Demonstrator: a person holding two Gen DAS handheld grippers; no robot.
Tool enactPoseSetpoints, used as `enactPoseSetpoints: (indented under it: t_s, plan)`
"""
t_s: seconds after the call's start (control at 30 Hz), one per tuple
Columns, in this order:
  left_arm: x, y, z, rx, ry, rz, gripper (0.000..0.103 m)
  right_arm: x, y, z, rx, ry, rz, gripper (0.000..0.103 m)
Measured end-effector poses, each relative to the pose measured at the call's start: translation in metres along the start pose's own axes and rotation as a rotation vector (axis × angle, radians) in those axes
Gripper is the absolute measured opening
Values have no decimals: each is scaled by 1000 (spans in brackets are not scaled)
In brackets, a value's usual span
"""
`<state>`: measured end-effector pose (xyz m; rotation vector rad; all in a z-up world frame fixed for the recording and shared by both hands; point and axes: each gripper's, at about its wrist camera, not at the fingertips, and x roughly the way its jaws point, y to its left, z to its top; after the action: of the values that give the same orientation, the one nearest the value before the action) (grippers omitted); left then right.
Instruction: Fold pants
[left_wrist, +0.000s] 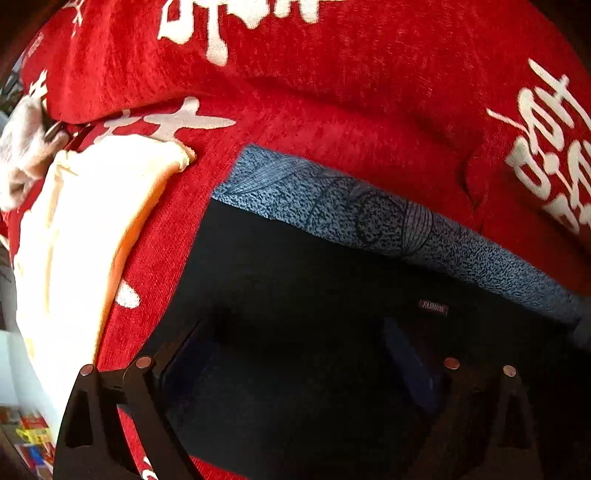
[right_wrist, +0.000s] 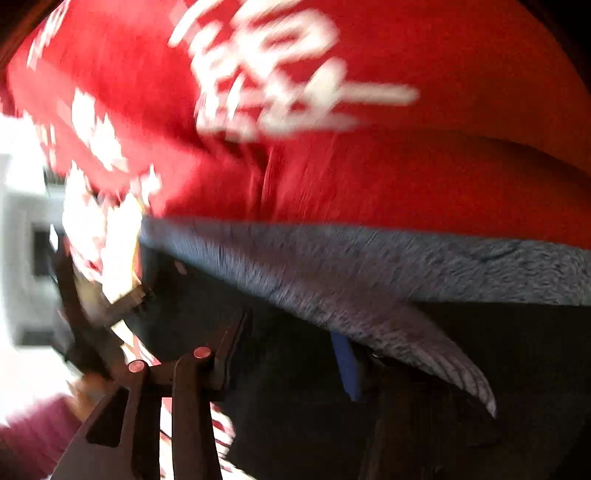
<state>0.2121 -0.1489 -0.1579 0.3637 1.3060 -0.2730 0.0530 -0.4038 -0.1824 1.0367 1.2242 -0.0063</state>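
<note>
Red chenille-like cloth (left_wrist: 332, 110) with large white characters covers the whole surface under the work, rumpled into soft ridges. On it lie the black pants (left_wrist: 314, 332), spread flat and filling the lower middle of the left wrist view, with a blue-grey speckled waistband (left_wrist: 369, 214) running along their far edge. A small dark red label (left_wrist: 434, 308) sits on the black fabric just below that band. Left of the pants, apart from them, lies a cream-coloured garment (left_wrist: 74, 240), and a whitish bundle (left_wrist: 22, 155) rests at its far end.

The left gripper (left_wrist: 295, 365) hangs low over the black fabric with its 2 fingers (left_wrist: 147, 369) spread wide; nothing is caught between them, and the left finger sits at the pants' left edge.

The right wrist view is blurred by motion. There the right gripper (right_wrist: 291, 354) is also over the pants (right_wrist: 295, 424), close to the waistband (right_wrist: 369, 266), part of which curls up into a pale flap. Its left finger (right_wrist: 221, 354) stands out clearly, and a blue pad shows on the right one, well apart from it, so the jaws are spread. Whether fabric touches the pads cannot be made out.
</note>
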Motion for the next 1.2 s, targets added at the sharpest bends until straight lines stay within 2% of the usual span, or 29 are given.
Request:
enactPoseSetpoints:
  t_s: [0.07,0.17,0.23,0.33,0.47,0.57,0.67,0.73,0.83,0.9,1.07,1.2]
  plan:
    - [-6,3,-4,16,37,-9,94,-22,-9,1,49,-50,54,48]
    - [-27,0,-15,66,37,-24,94,-58,-9,-15,20,-119,39,63]
    - [-42,-8,-25,109,36,-52,94,-85,-17,-37,45,-158,64,65]
    - [-60,-37,-47,192,59,-128,94,-112,-38,-80,147,-192,89,65]
    - [-82,-89,-80,330,104,-290,94,-146,-68,-154,289,-258,66,65]
    - [-96,-140,-109,443,124,-416,94,-163,-88,-221,421,-326,52,65]
    - [-104,-176,-130,485,172,-548,94,-169,-104,-299,558,-373,1,66]
    - [-107,-199,-141,507,203,-602,94,-170,-114,-343,642,-398,-22,66]
    - [-110,-227,-157,525,236,-629,94,-161,-129,-403,760,-422,-52,66]
    - [-107,-236,-158,533,249,-642,94,-147,-139,-431,830,-433,-27,66]
    - [-93,-249,-167,550,262,-631,94,-128,-157,-446,862,-459,42,66]
    - [-85,-259,-176,547,292,-606,94,-123,-172,-447,897,-482,138,63]
